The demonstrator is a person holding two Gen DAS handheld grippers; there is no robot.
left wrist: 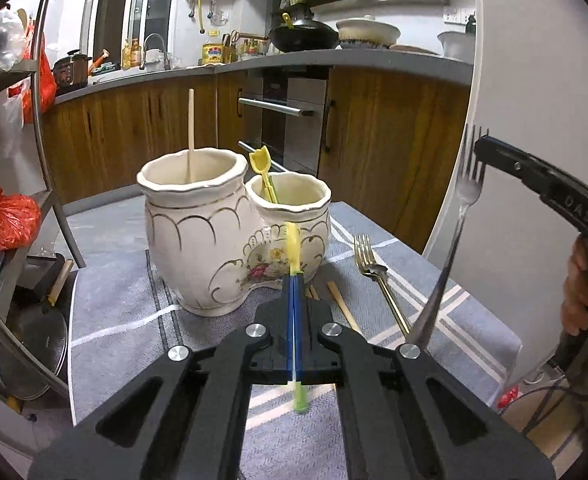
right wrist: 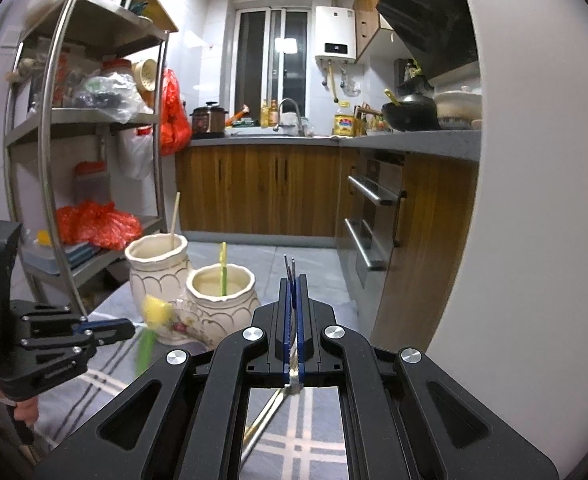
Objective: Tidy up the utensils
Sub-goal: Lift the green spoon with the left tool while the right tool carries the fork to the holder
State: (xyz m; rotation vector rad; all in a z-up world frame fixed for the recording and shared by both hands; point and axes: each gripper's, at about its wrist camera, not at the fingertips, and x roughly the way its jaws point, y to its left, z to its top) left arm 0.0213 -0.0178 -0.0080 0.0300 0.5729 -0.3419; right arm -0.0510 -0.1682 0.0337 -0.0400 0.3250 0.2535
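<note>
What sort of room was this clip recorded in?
A home kitchen, most likely: a counter with a sink tap, a wok under an extractor hood, and a built-in oven set into wooden cabinets.

- Left wrist view looks forward along its closed fingers, low over the grey cloth (left wrist: 114,312), close behind the double ceramic holder (left wrist: 234,236), facing the kitchen counter (left wrist: 333,60).
- Right wrist view sits higher and farther back, facing the window (right wrist: 272,60).
- The 2 views share the holder (right wrist: 198,292), cloth (right wrist: 301,432) and counter (right wrist: 413,144).
</note>
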